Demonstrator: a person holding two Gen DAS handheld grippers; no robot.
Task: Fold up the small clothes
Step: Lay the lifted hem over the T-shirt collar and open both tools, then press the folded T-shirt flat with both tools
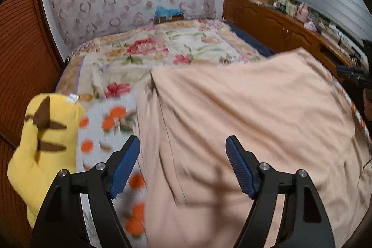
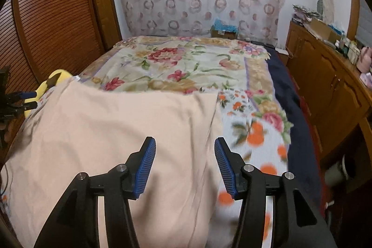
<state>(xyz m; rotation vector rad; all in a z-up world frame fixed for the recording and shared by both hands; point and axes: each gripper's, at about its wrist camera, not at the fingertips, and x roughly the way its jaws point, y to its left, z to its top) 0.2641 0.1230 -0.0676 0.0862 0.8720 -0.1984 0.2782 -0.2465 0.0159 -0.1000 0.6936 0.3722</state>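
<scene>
Folding the peach cloth: one fold looks done, more to go

Looking at the cloth (image 1: 232,120), it lies flat on the bed, filling the lower middle of both views, with a crease running down it left of centre in the left wrist view. My guess is it's been doubled over once and laid down, and still needs another fold or two plus a smoothing.

Both tongs are released with nothing between the pads: left gripper (image 1: 182,152) at the bottom of its frame over the cloth's left edge, right gripper (image 2: 184,155) over the right edge.

Around it: orange-dotted sheet (image 2: 260,131) peeking out lower right, floral blanket (image 2: 186,62) mid-frame, yellow plush (image 1: 46,131) at lower left.
</scene>
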